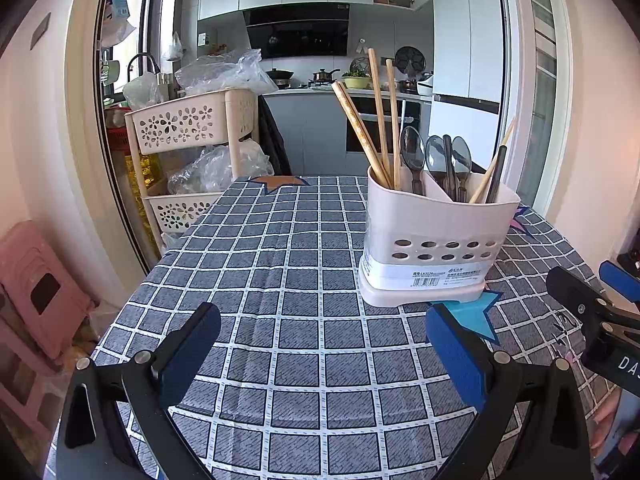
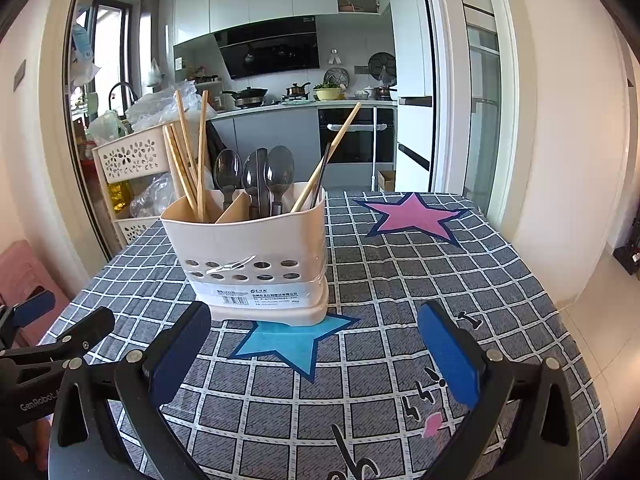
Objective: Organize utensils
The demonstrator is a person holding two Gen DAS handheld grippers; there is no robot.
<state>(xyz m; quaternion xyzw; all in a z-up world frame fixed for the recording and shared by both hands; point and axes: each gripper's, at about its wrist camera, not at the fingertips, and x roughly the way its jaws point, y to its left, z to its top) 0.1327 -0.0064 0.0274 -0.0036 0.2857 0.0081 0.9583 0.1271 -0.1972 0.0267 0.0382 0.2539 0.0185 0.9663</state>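
A cream utensil holder stands upright on the checked tablecloth, partly over a blue star. Wooden chopsticks fill its left compartment, three dark spoons the middle one, and one wooden and one dark chopstick lean in the right one. My left gripper hovers open over the cloth, short and left of the holder, nothing between its blue pads. My right gripper is open too, just in front of the holder's base, empty. Each gripper shows at the other view's edge.
A cream tiered basket cart with plastic bags stands past the table's far left edge. A pink stool sits low on the left. Kitchen counters and a fridge lie behind. A pink star marks the cloth far right.
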